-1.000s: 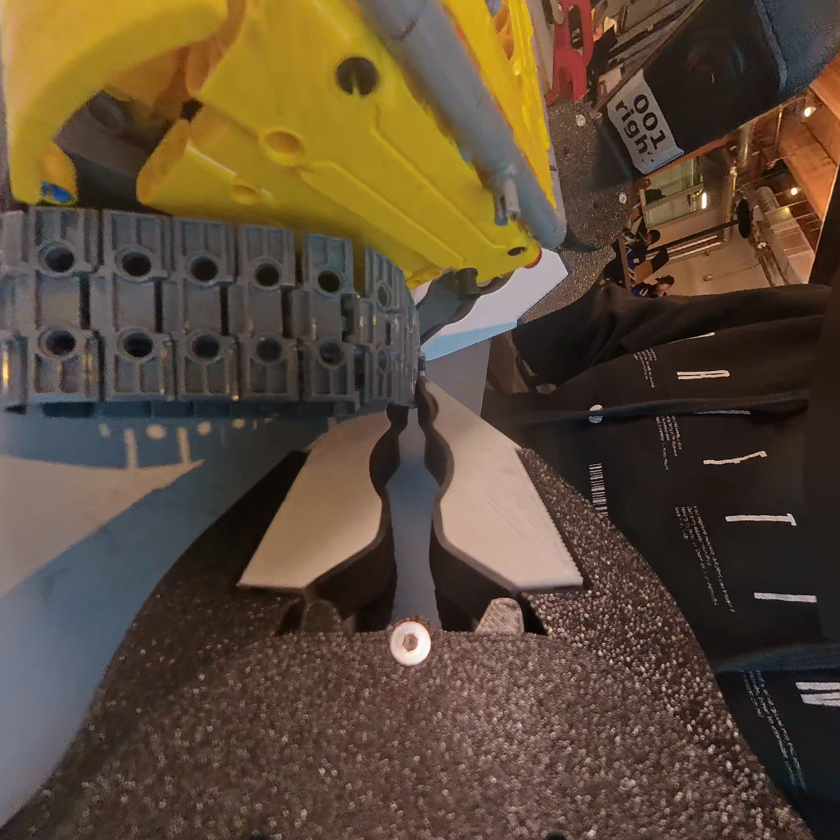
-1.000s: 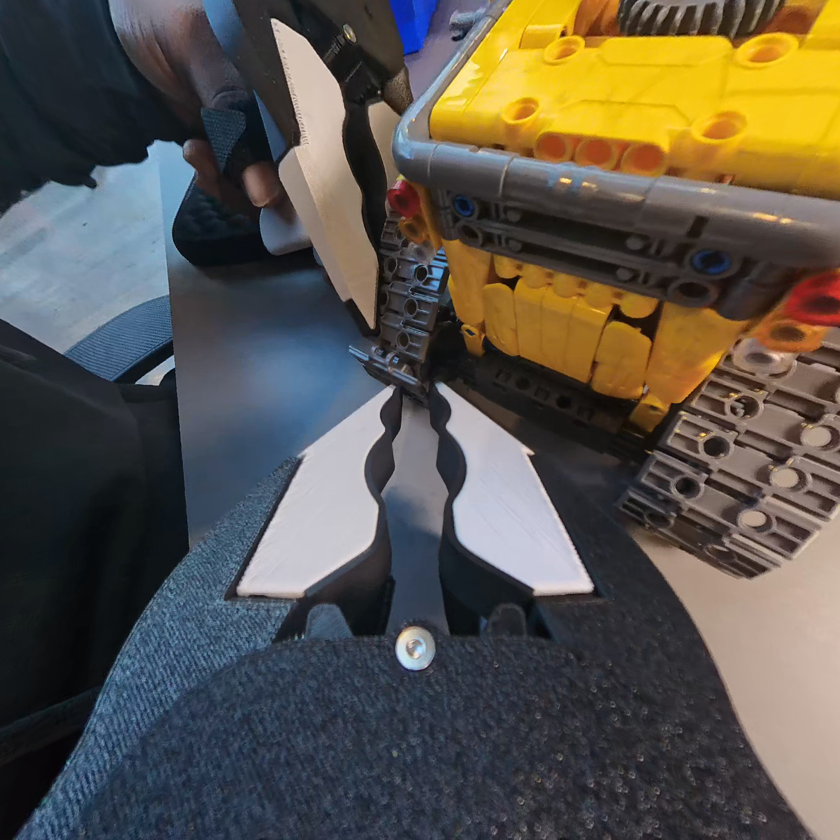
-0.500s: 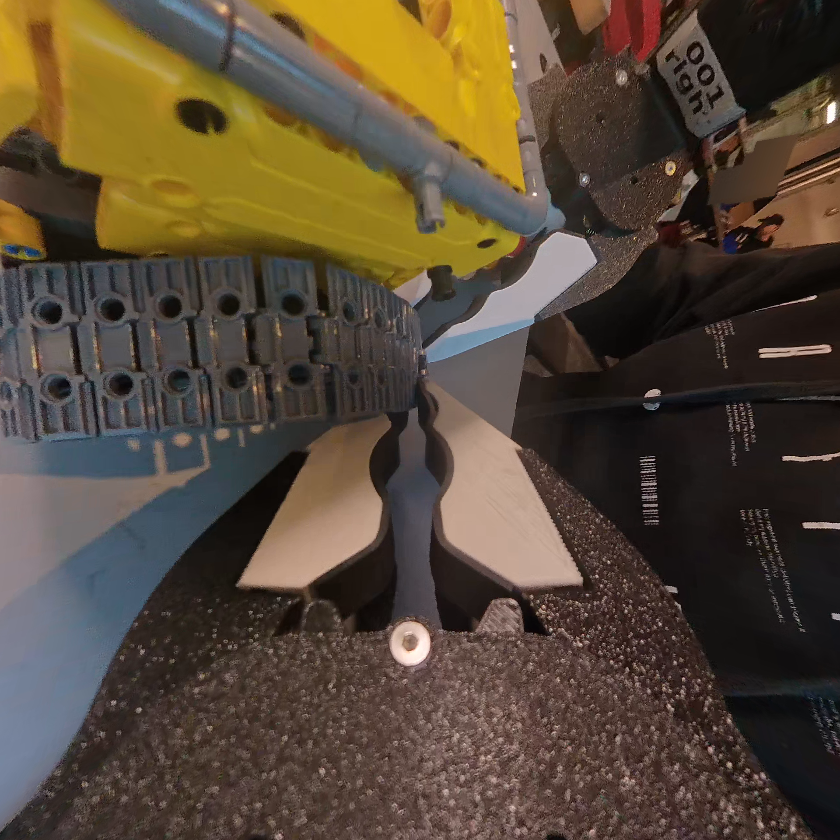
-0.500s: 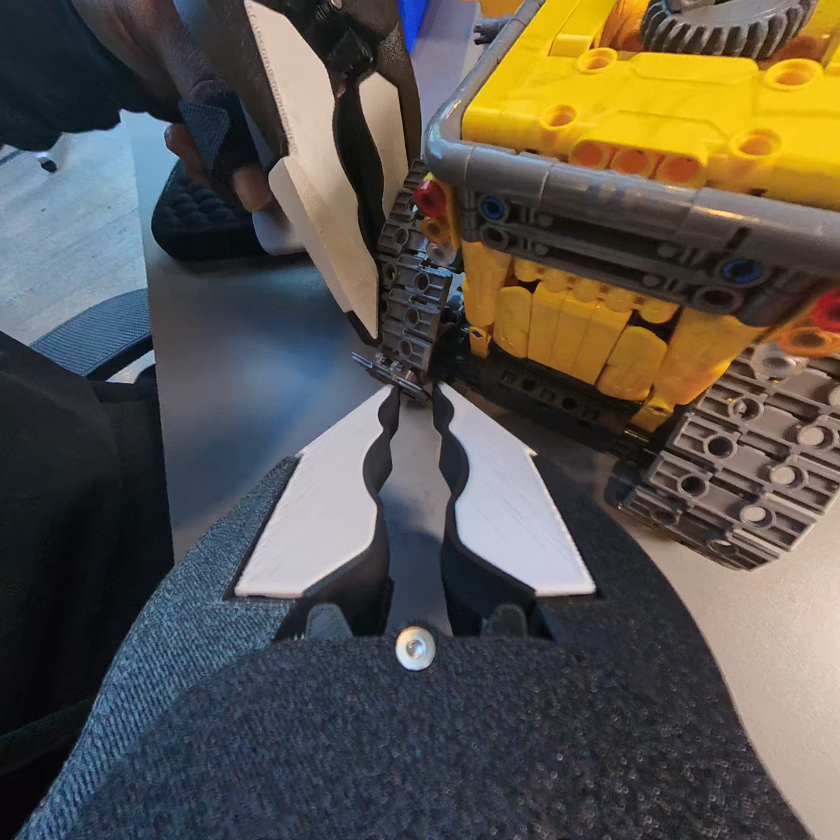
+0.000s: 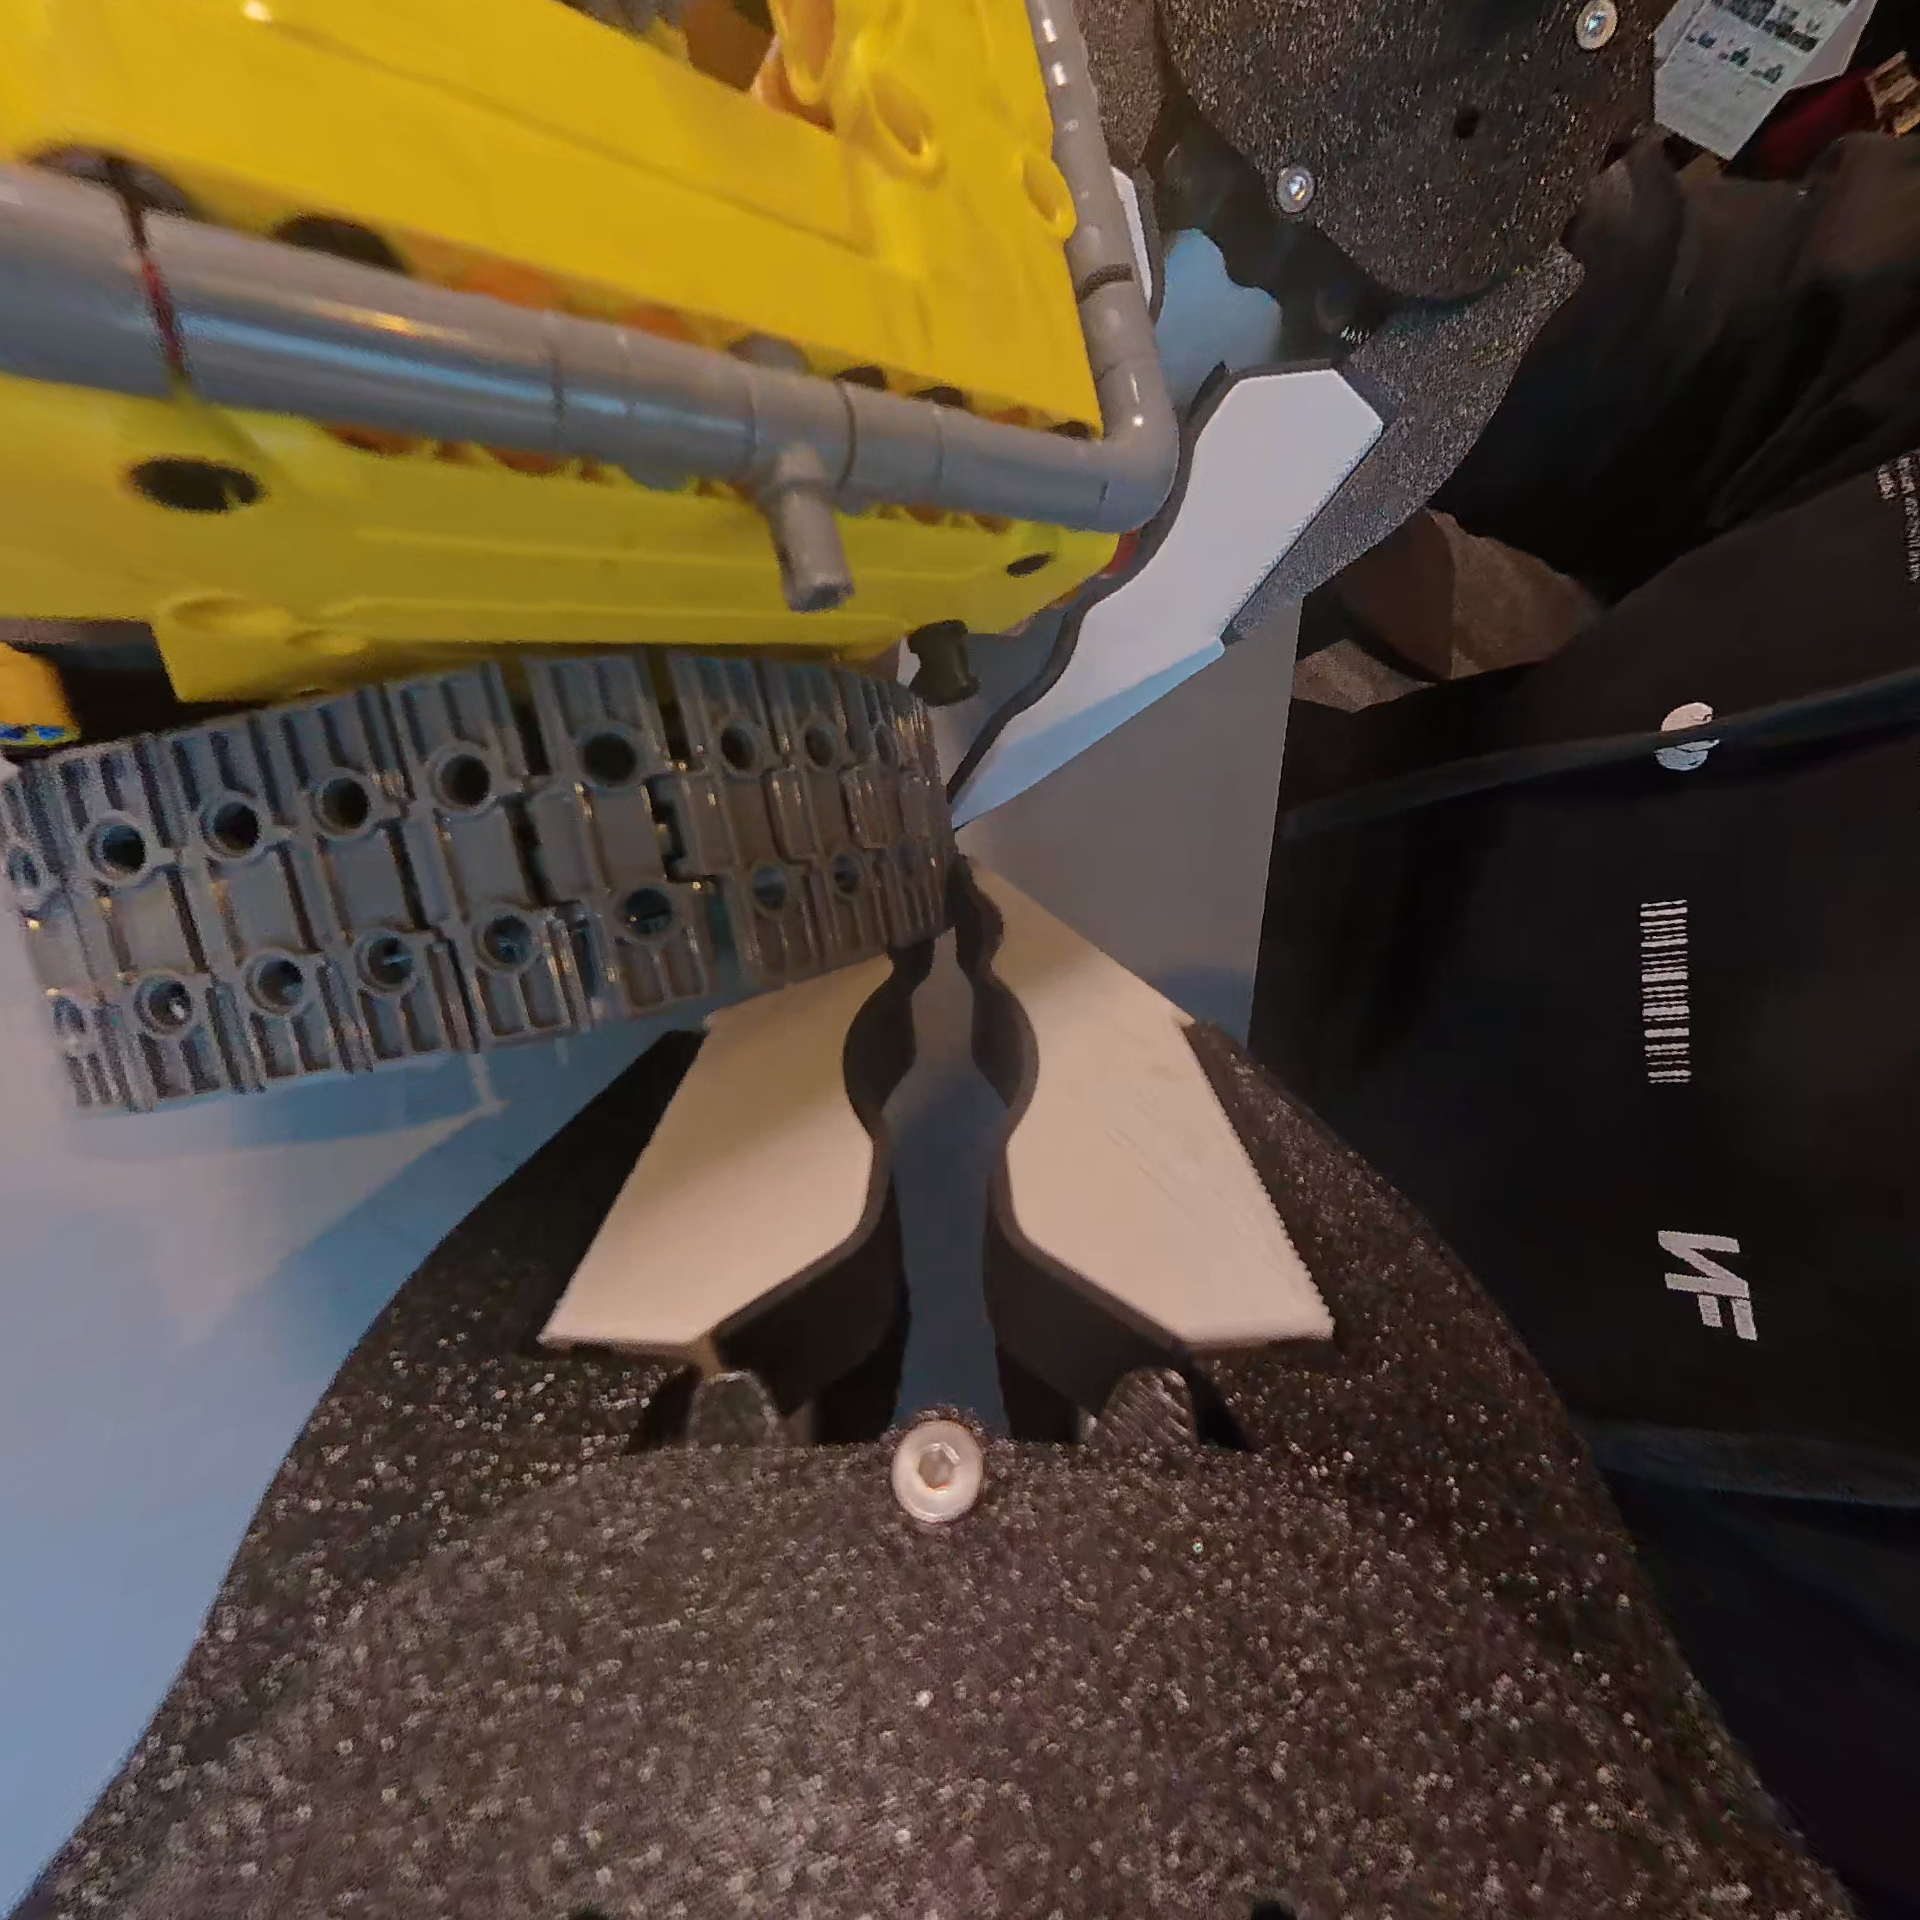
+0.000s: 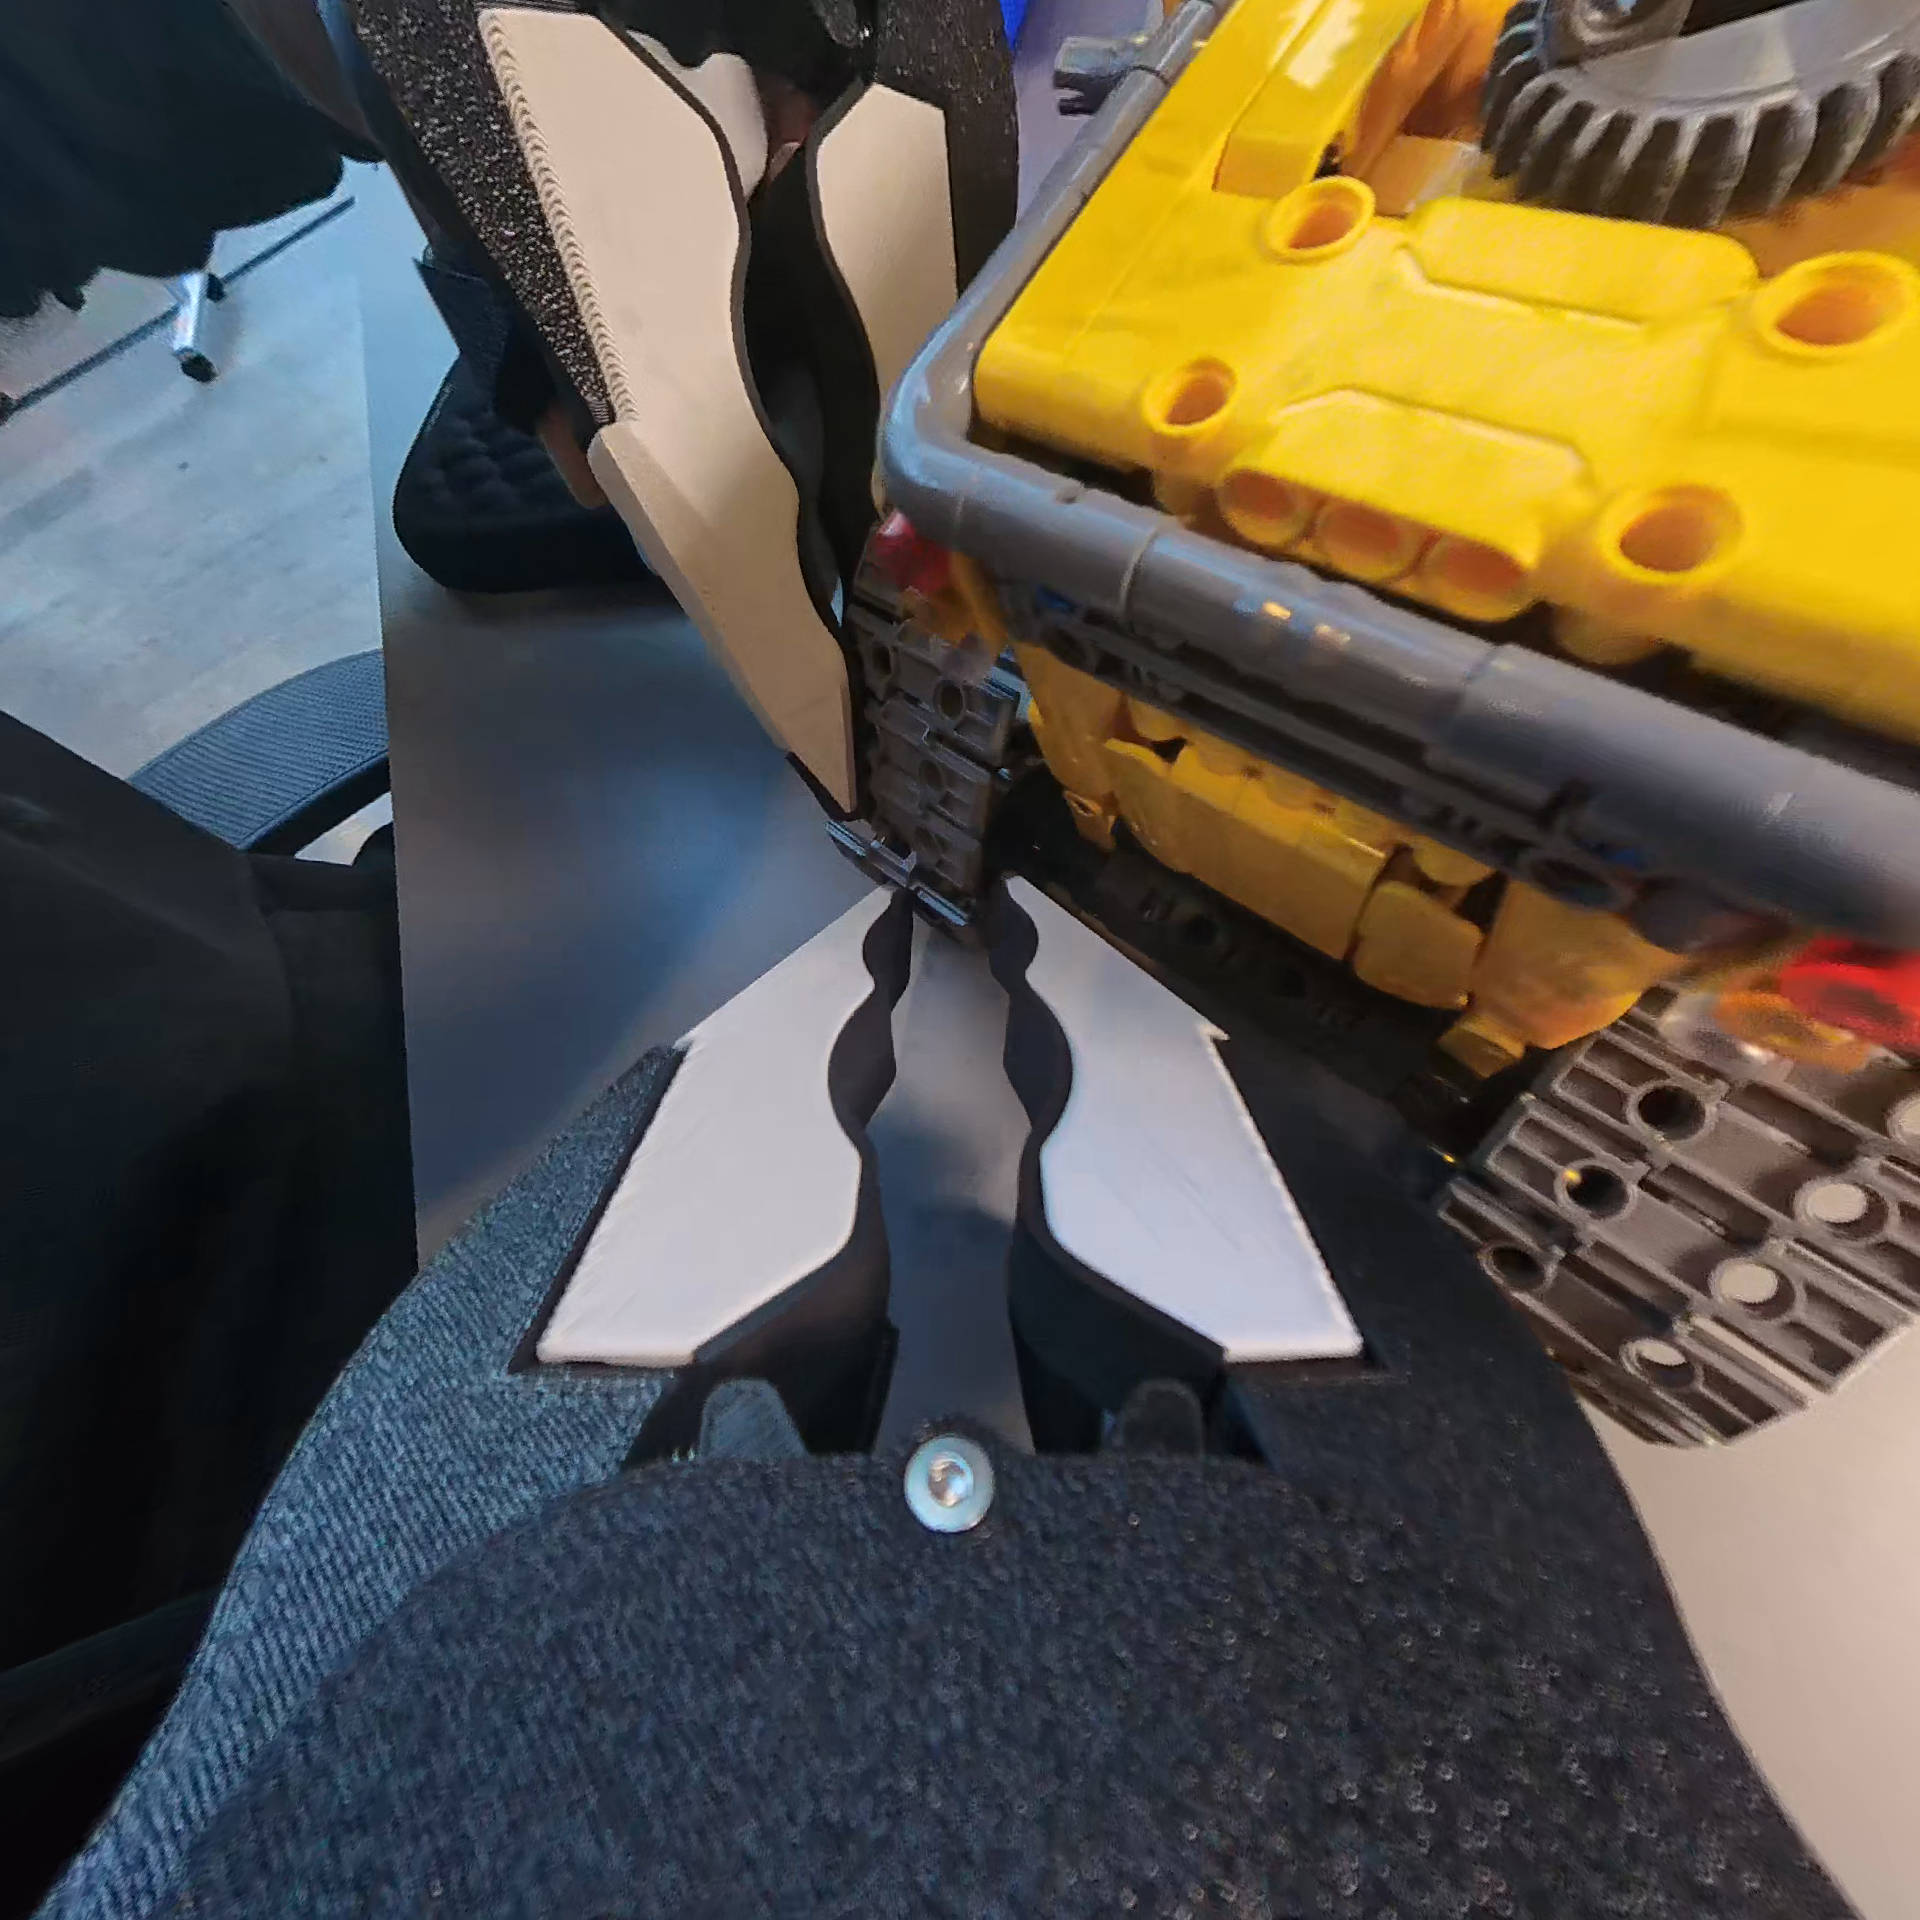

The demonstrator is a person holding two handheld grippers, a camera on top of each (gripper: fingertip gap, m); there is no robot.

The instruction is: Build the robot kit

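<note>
Grey track: runs under the yellow brick-built vehicle on my pale surface.
Left hand-held gripper: clenched, tips pinching the track's end.
Right hand-held gripper: clenched on 1 loose dark link at that same end.

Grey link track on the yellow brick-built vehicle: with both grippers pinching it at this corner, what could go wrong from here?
1. The right gripper is shut on a dark loose-looking link at the end of the grey link track; a tug could unclip more links.
2. The left gripper grips only the track's edge, so it may slip.
3. The yellow brick-built vehicle looks tilted on the grey table and could tip.
</note>
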